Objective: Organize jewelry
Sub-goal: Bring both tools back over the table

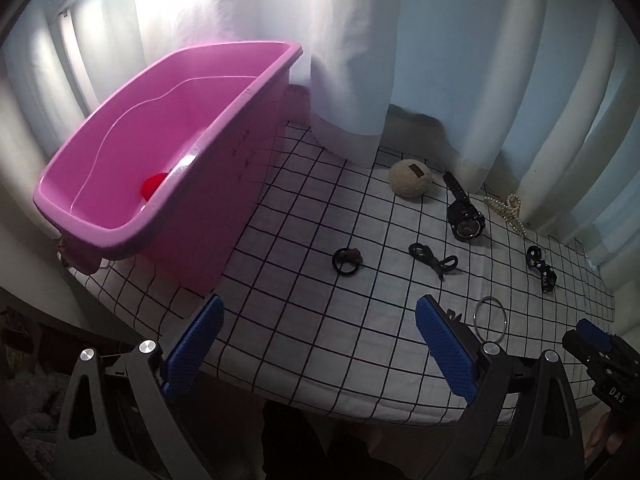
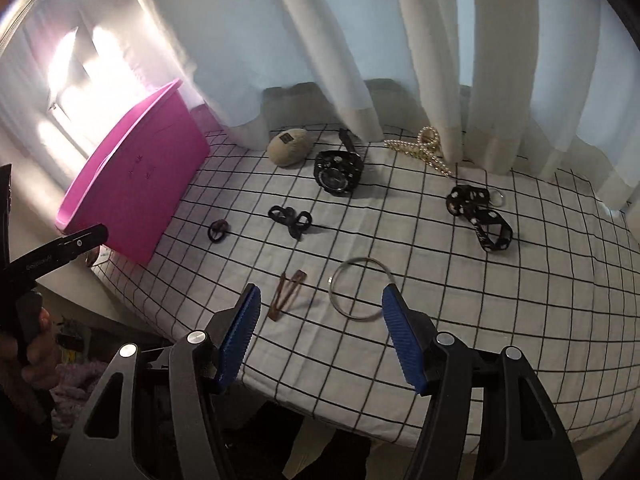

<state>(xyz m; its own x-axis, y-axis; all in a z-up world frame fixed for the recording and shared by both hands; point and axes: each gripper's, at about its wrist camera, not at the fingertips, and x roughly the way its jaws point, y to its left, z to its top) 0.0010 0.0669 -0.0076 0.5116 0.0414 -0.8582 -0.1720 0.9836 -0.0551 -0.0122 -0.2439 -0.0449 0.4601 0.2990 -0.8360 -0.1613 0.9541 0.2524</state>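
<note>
hovering left gripper (empty, jaws wide), pink bin, bangle on checked cloth

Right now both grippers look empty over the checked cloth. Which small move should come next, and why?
I would lower the right gripper onto the brown hair clip and close. Its jaws stand open and empty, and the clip lies just ahead of them beside the silver bangle. Most pieces are still on the checked cloth, outside the pink bin, so it is probably the nearest pick.
</note>
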